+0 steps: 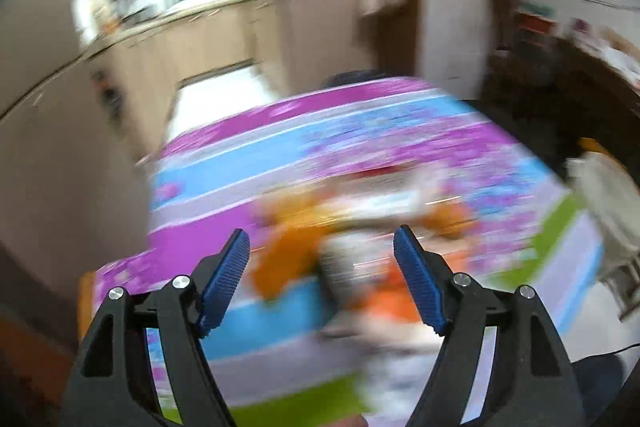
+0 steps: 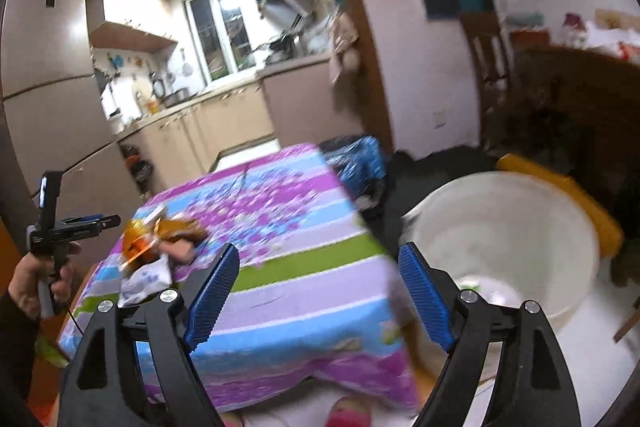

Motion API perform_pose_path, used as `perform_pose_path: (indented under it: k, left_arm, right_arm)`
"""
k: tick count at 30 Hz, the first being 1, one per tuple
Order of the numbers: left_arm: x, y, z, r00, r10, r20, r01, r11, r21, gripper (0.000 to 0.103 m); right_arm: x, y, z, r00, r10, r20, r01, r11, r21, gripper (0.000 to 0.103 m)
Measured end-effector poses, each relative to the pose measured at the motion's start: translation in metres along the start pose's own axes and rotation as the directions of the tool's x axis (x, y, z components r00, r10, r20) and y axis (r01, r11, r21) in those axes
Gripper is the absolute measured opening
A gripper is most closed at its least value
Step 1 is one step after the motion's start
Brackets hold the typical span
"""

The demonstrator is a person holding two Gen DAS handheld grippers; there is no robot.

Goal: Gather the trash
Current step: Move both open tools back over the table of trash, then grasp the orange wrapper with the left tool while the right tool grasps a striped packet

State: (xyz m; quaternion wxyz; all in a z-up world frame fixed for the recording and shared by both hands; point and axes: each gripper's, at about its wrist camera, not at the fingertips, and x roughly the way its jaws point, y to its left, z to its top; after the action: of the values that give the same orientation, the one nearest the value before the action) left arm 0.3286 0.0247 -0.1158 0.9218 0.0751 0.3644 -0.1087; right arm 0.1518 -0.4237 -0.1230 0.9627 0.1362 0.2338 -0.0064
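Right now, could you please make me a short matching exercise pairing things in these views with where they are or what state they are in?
Things:
1. pile of wrappers
2. white bucket
3. right gripper
4. blue-black bag

Places or states:
A. on the floor beyond the table's far corner
B. open, nothing between its fingers
C. on the striped tablecloth, left side
D. on the floor right of the table

Pairs: 1-C, 2-D, 3-B, 4-A

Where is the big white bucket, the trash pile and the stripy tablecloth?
white bucket [image 2: 560, 291]: right wrist view, near outer wall.
trash pile [image 2: 154, 251]: right wrist view, orange wrapper in the heap.
stripy tablecloth [image 2: 304, 291]: right wrist view, bare pale stripe.
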Motion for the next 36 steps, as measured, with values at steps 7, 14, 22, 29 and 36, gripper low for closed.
perform_pose_path:
  k: [7,14,22,29,36]
  left_arm:
    - [0.03,0.03,-0.024,0.968,-0.228,-0.105,0.202,0.956,-0.214,0.061]
    - [0.022,-0.021,-0.009,0.953,-0.301,-0.045,0.3,0.954,-0.014,0.061]
    - [0.046,-0.045,-0.016,0.955,-0.271,-0.117,0.285,0.949,0.132,0.04]
    - [0.031,-0.054,-0.024,0.96,-0.27,-0.077,0.28,0.944,0.177,0.009]
    - [0.007,-0.01,-0.028,0.964,-0.267,0.01,0.266,0.964,0.016,0.007]
  right_arm:
    - [0.055,0.071,-0.012,0.984,0.128,-0.126,-0.132,0.991,-0.022,0.082]
    - [0.085,0.11,-0.024,0.962,0.172,-0.211,-0.185,0.982,-0.045,0.082]
    - [0.098,0.118,-0.029,0.948,0.193,-0.251,-0.213,0.976,-0.052,0.082]
    - [0.105,0.129,-0.025,0.943,0.213,-0.257,-0.235,0.97,-0.059,0.082]
    - [0.114,0.147,-0.019,0.928,0.26,-0.268,-0.294,0.951,-0.096,0.075]
